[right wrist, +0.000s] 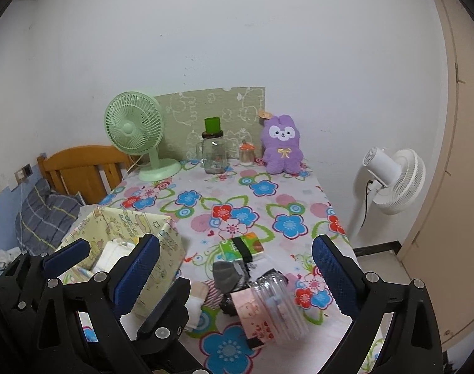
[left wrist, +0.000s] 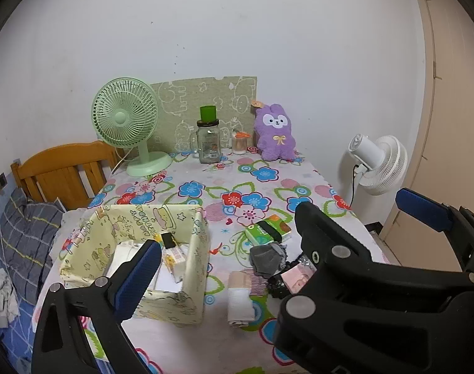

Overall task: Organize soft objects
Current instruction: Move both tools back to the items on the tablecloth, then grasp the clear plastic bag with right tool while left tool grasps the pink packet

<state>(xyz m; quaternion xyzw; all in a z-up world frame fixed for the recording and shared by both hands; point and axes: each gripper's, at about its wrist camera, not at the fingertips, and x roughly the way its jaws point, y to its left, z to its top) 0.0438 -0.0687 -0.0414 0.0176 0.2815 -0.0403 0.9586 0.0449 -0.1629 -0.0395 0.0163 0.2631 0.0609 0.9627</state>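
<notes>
A yellow fabric box [left wrist: 195,249] stands at the table's front left and holds white folded cloths and small packs. To its right lie a grey sock [left wrist: 266,257], a green tissue pack [left wrist: 268,229] and a rolled beige and white cloth [left wrist: 238,299]. A clear packet with a pink label [right wrist: 268,308] lies nearest. A purple plush bunny [left wrist: 276,132] sits upright at the back. My left gripper [left wrist: 234,258] is open, one finger over the box. My right gripper [right wrist: 235,249] is open above the sock pile and holds nothing. The two grippers' fingers overlap in both views.
A green desk fan [left wrist: 125,118], a glass jar with a green lid [left wrist: 209,143] and a small swab pot [left wrist: 239,145] line the back. A white standing fan [left wrist: 380,163] is right of the table. A wooden headboard [left wrist: 62,171] and a grey pillow [left wrist: 28,237] are left.
</notes>
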